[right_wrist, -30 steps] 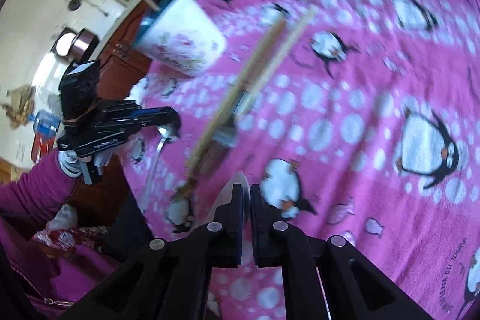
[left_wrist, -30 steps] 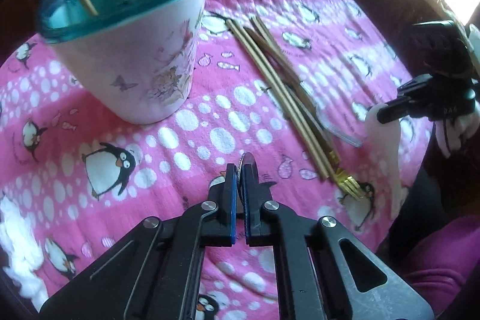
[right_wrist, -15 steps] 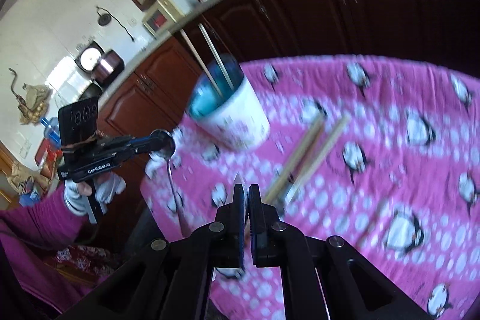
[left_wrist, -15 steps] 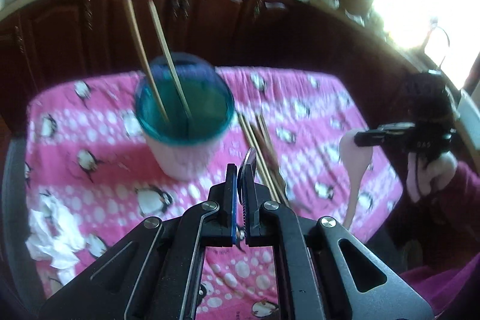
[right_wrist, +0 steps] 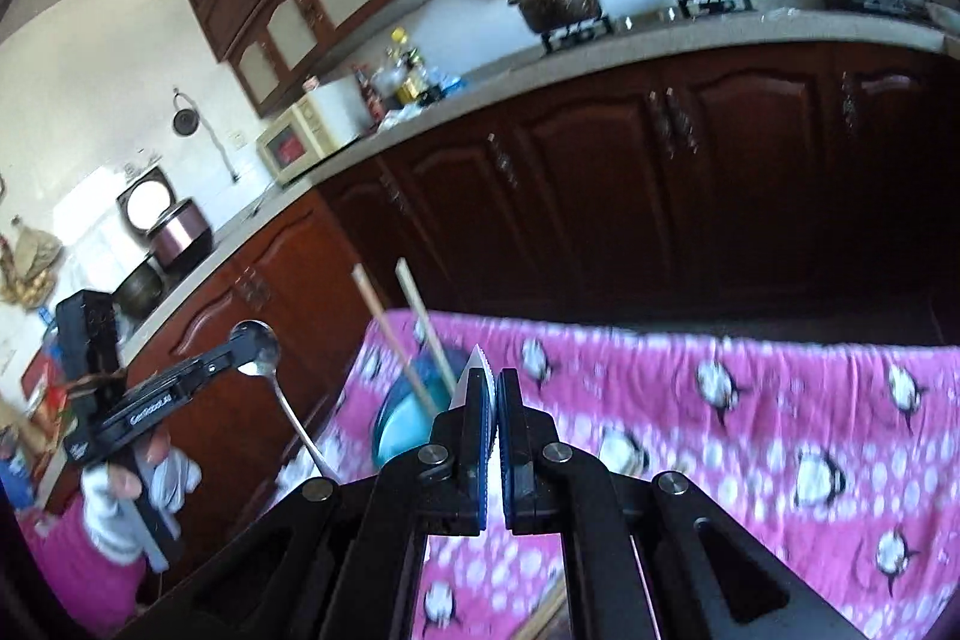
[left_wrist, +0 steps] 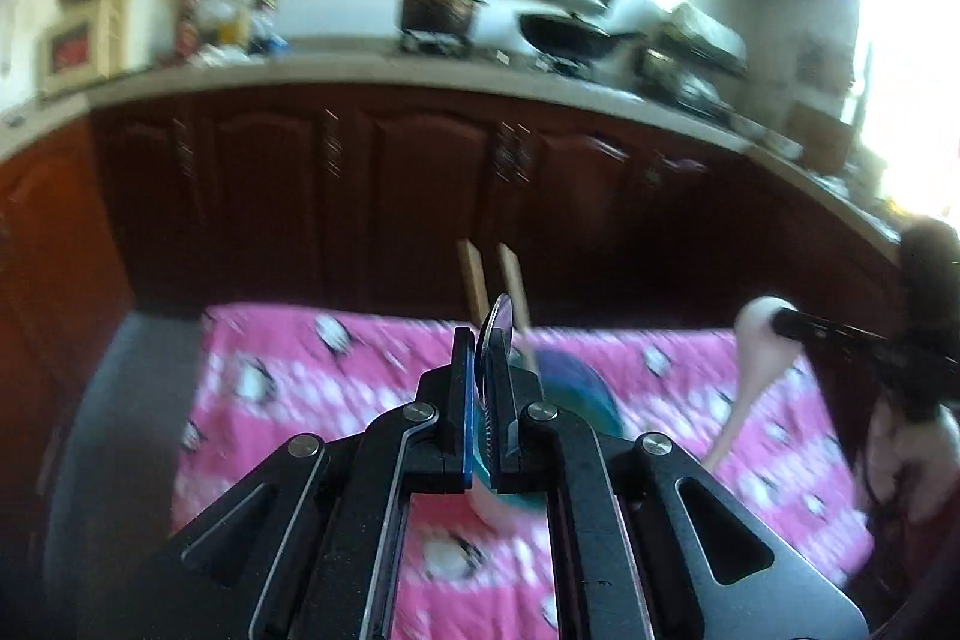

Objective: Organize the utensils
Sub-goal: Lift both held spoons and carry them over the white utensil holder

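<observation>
Judging by two chopsticks [right_wrist: 420,340] already standing in the cup [right_wrist: 399,427], the job looks partly done: the left tool [left_wrist: 487,388] grips a metal spoon [right_wrist: 264,358] at nine o'clock, the right tool [right_wrist: 492,418] grips a white spoon [left_wrist: 753,370], both above the desk [right_wrist: 750,400], neither in the cup.

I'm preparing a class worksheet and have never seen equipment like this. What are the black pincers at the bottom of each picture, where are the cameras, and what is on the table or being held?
There is no robot here. A person holds a two-finger clamp in each hand, and each clamp carries a wide-angle camera looking along its fingers. One picture comes from the left gripper, the other from the right gripper, and each also shows the other gripper off to the side. The left is shut on a metal spoon, the right on a white spoon. Below, on a pink penguin cloth, stands a cup holding two chopsticks.
</observation>
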Demonstrator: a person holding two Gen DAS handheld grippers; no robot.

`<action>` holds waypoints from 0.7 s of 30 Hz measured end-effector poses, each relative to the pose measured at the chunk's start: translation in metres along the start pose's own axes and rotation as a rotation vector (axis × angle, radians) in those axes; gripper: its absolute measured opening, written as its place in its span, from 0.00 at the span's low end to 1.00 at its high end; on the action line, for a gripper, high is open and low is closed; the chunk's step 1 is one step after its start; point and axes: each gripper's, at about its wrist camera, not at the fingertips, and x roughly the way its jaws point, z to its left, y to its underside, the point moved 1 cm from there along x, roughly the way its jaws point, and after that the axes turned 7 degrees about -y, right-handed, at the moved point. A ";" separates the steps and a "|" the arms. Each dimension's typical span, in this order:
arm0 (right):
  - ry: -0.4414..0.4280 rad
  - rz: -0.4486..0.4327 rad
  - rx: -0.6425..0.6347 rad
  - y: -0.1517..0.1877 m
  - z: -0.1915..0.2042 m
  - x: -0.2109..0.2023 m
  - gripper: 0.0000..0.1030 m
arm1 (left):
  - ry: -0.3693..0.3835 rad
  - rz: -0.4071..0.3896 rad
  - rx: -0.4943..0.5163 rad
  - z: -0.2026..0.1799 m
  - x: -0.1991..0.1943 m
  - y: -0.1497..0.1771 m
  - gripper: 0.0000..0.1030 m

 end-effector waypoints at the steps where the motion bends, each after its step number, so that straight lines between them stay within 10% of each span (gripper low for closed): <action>1: 0.021 -0.011 -0.016 -0.006 0.003 0.007 0.02 | -0.024 -0.014 -0.001 0.000 0.005 -0.002 0.02; 21: 0.206 0.025 -0.345 0.007 0.043 0.113 0.02 | -0.217 -0.077 0.123 -0.029 0.071 0.030 0.02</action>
